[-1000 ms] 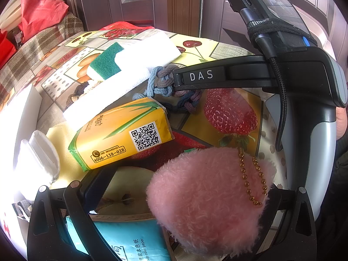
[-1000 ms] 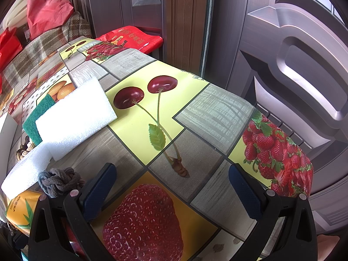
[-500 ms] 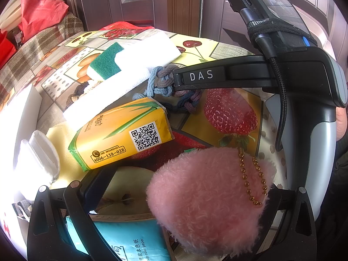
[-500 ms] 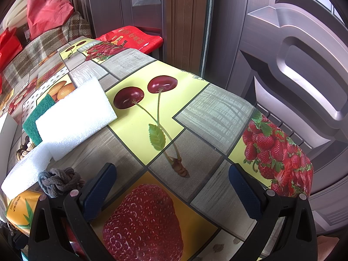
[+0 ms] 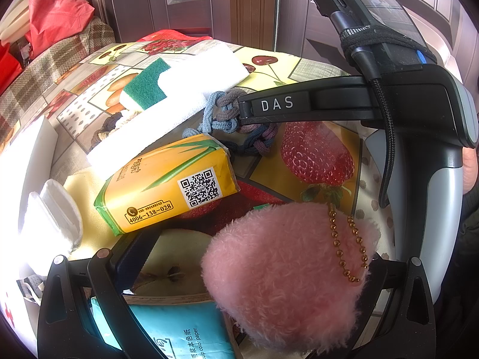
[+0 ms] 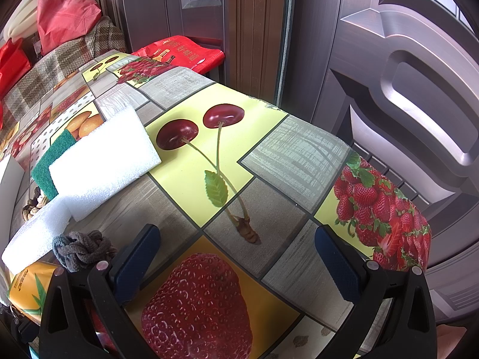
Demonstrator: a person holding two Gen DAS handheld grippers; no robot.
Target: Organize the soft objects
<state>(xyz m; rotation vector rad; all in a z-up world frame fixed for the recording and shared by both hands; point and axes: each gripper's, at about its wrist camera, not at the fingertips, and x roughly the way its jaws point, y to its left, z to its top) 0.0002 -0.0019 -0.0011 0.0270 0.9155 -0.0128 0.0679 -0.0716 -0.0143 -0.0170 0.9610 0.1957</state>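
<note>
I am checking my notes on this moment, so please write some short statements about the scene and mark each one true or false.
1. The left claw has a pink plush between its fingers. True.
2. The right claw is shut on the rope. False: it is open and holds nothing.
3. The green sponge lies partly under white foam. True.
4. The tissue pack is red. False: it is yellow.

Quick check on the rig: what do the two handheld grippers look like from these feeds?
Both have black frames with dark blue finger pads. In the left view, the right gripper shows a black bar marked "DAS", a grey-and-black handle, a braided black cable and a strapped-on device with a green light.
</note>
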